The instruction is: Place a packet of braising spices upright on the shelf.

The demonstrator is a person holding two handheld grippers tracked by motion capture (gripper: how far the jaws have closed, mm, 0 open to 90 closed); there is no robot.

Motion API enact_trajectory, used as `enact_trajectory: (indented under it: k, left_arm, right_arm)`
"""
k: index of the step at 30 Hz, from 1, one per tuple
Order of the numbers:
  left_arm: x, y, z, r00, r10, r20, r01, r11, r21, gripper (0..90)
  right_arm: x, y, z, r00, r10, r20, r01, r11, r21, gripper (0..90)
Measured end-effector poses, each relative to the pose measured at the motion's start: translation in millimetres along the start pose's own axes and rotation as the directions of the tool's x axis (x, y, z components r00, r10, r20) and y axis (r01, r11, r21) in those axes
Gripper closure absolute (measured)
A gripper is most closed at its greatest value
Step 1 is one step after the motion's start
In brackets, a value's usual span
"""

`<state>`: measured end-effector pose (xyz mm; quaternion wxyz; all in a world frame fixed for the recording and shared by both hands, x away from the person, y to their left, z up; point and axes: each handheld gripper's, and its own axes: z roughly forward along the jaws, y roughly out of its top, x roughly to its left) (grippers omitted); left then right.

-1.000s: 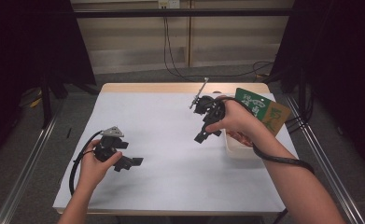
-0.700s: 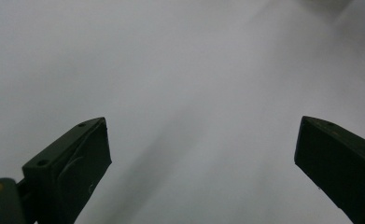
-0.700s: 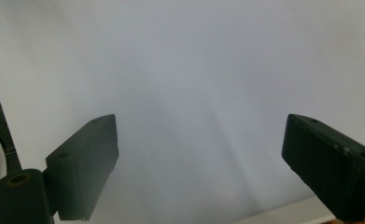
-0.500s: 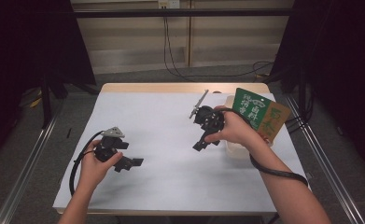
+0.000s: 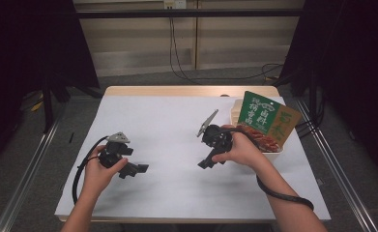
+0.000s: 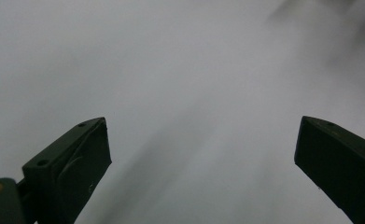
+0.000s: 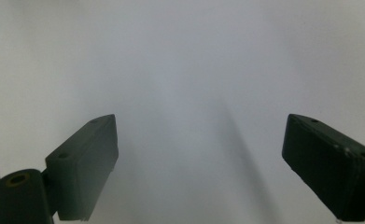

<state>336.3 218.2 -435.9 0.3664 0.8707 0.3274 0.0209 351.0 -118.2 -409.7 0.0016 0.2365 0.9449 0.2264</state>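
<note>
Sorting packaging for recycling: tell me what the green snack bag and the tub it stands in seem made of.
Green snack bag: probably glossy printed plastic film, judging by its thin, flat, stiff shape. Tub: apparently matte cream plastic or card, with a plain thin wall; too small to settle.

table (image 5: pixel 177 125): smooth, matt, pale grey-white top, like laminate or paper sheeting; a light wood-coloured strip along the far edge
left gripper (image 6: pixel 203 172): black, matt, hard plastic-looking fingers (image 6: pixel 73 163) with small screw holes; a brass-coloured metal ring at the base
right gripper (image 7: pixel 199 172): same black matt fingers (image 7: pixel 84 163), faintly scuffed at one corner
grey plate (image 5: pixel 118 137): dull, flat, metal-looking
cable (image 5: pixel 283 193): black, smooth, rubbery sheath
packet (image 5: pixel 266 116): glossy printed film, green and tan
tray (image 5: pixel 273 152): white, smooth, plastic-looking
floor (image 5: pixel 32 159): grey, matt, with shiny metal rails
</note>
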Motion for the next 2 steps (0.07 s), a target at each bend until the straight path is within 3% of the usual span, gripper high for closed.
enact_trajectory:
  k: [2]
  left_arm:
    - [0.5,0.1,1.1,1.0000,0.000,-0.001,0.000,1.0000,0.001,3.5]
  right_arm:
    - [3.0,-4.3,2.3,1.0000,0.004,0.000,-0.004,1.000,-0.018,10.4]
